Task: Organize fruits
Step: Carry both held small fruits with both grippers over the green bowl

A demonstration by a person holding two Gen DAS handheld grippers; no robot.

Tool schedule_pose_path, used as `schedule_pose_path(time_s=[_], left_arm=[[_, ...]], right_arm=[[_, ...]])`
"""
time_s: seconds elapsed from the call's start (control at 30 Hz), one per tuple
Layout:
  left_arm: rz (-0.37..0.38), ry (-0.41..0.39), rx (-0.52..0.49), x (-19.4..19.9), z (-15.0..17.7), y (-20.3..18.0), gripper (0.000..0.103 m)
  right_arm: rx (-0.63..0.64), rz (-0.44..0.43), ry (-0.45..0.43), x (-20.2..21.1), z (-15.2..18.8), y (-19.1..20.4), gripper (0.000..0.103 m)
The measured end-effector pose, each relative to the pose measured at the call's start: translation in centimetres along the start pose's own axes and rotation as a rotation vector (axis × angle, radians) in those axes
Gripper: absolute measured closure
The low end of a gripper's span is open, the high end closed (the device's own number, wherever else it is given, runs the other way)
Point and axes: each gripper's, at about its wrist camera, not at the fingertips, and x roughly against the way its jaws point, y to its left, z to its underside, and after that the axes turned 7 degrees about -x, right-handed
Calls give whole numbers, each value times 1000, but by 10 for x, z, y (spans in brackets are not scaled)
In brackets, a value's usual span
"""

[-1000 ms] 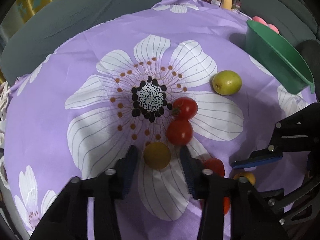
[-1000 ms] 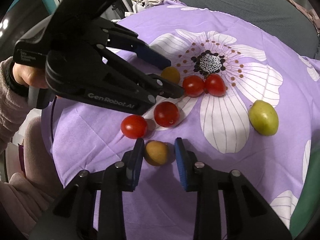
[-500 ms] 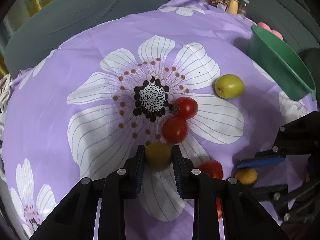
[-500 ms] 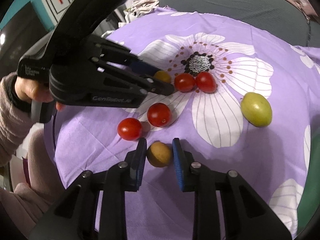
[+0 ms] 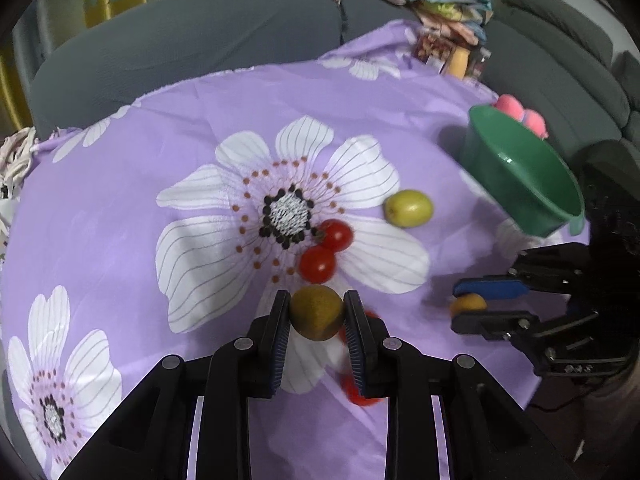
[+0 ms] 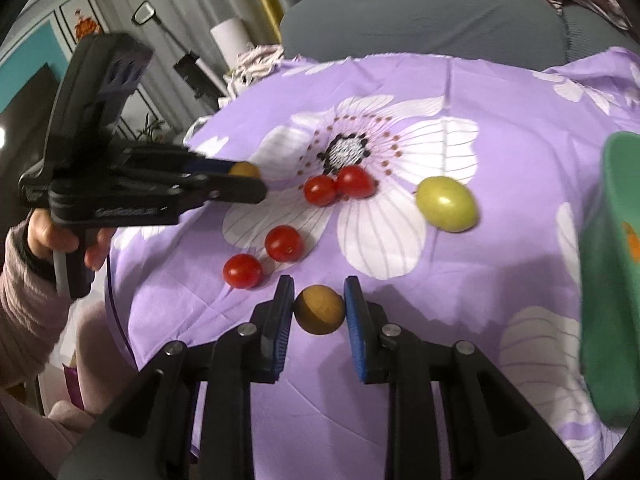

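In the left wrist view my left gripper [image 5: 317,306] is shut on a brownish-green round fruit [image 5: 316,318], held a little above the purple flowered cloth [image 5: 120,208]. The right wrist view shows my right gripper [image 6: 319,294] shut on a brown round fruit [image 6: 320,311]. On the cloth lie a yellow-green fruit [image 6: 447,204], two touching red tomatoes [image 6: 320,190] by the flower's centre, and two more tomatoes [image 6: 284,243] nearer me. A green bowl [image 5: 520,176] stands at the right. The left gripper [image 6: 244,190] also shows at the left there, in a person's hand [image 6: 60,236].
A grey sofa [image 5: 180,52] curves round the far side of the table. Clothes and small packages [image 5: 448,52] pile up at the back right. Pink items [image 5: 520,114] show behind the bowl. A white roll [image 6: 230,40] and cabinets stand beyond the left edge.
Both grippers have shut on their round fruits. The left one has lifted its fruit off the cloth. The right one has swung right, and the green bowl now shows at its view's edge.
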Motion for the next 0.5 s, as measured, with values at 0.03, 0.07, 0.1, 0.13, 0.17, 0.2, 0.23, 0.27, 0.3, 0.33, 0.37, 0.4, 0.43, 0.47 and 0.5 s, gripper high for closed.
schedule_pose_path(time_s=[0.03,0.07,0.1,0.13,0.17,0.2,0.23,0.27,0.3,0.33,0.37,0.4,0.43,0.47,0.5], left_arm=[[3,-8,0,3,-1,-2,76],[4,-20,4,7,-1,-4,76],[2,-29,9,10,-1,-7,76],[1,-39,16,12,-1,-8,76],[4,-46,23,14,-1,-10,76],[11,-55,33,16,-1,-11,76],[13,-60,40,16,-2,-13,76],[15,-64,43,17,-2,-16,76],[14,-69,43,18,-3,-18,76],[14,-73,43,19,-4,-21,76],[17,-75,42,20,-4,-23,76],[19,-80,40,21,-5,-26,76],[19,-85,36,23,-7,-30,76],[20,-88,33,23,-8,-32,76],[22,-93,29,25,-11,-35,76]], right_arm=[[-6,-4,-16,5,0,-2,77],[-8,-5,-26,7,0,-1,77],[-10,-5,-37,10,0,-2,77],[-12,-9,-51,14,0,-3,77],[-14,-12,-60,18,0,-4,77],[-14,-13,-71,21,0,-5,77],[-16,-13,-81,24,0,-6,77],[-18,-14,-91,27,0,-7,77],[-20,-15,-103,31,0,-8,77],[-22,-16,-112,33,0,-9,77],[-24,-17,-121,36,-1,-10,77],[-25,-17,-131,40,-2,-11,77],[-25,-15,-144,44,-2,-12,77],[-25,-12,-157,47,-4,-13,77],[-28,-12,-172,51,-5,-15,77]])
